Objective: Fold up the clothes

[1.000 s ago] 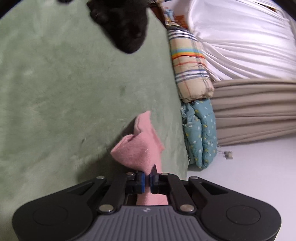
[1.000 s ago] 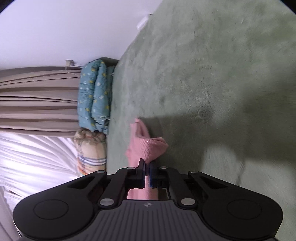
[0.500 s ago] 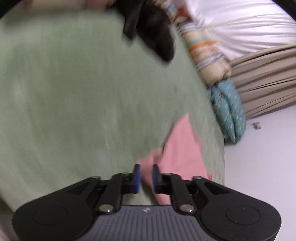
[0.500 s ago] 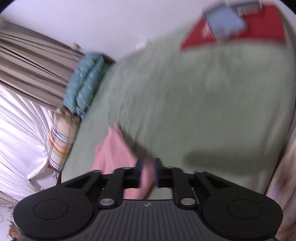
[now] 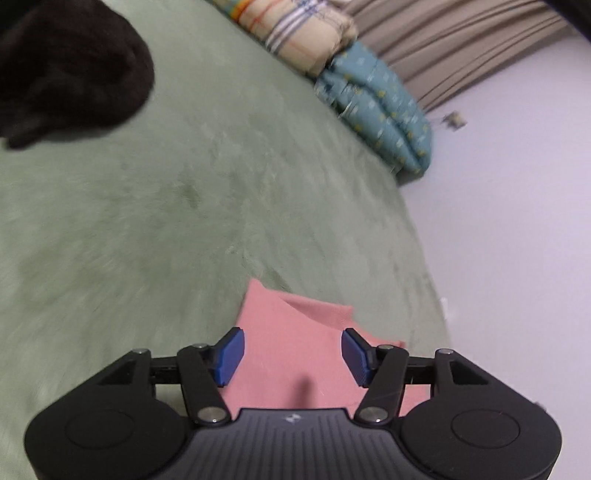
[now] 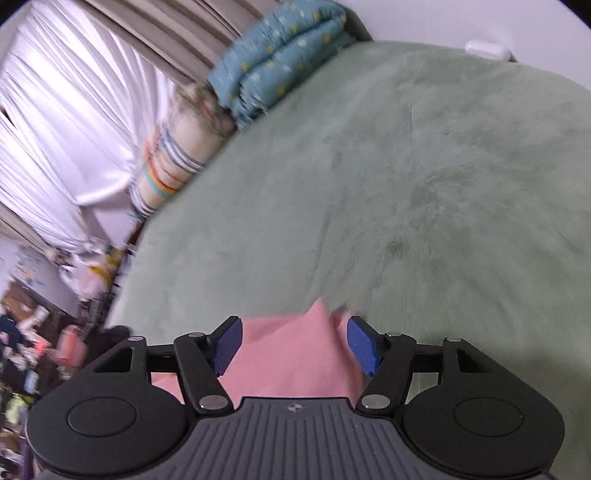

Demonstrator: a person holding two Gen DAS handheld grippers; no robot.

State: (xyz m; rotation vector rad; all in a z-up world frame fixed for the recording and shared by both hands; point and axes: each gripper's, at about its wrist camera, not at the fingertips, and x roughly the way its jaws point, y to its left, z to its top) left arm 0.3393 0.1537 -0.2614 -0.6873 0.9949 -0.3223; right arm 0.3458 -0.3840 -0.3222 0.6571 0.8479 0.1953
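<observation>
A folded pink cloth (image 5: 295, 343) lies flat on the green blanket (image 5: 184, 206) near its edge. My left gripper (image 5: 291, 352) is open just above the cloth, with its blue pads (image 5: 229, 354) spread on either side and holding nothing. In the right wrist view the same pink cloth (image 6: 291, 354) lies below my right gripper (image 6: 295, 345), which is also open and empty. The near part of the cloth is hidden under both gripper bodies.
A dark garment (image 5: 66, 70) lies on the blanket at the far left. A teal patterned bundle (image 5: 380, 110) and a striped cream bundle (image 5: 295, 26) lie along the blanket's far edge by the curtains (image 5: 461, 48). White wall (image 5: 517, 240) borders the right side.
Both grippers were shut on the pink cloth and holding it up. They have let go and opened wide, and the cloth now lies flat on the blanket. Both cameras swung round.
</observation>
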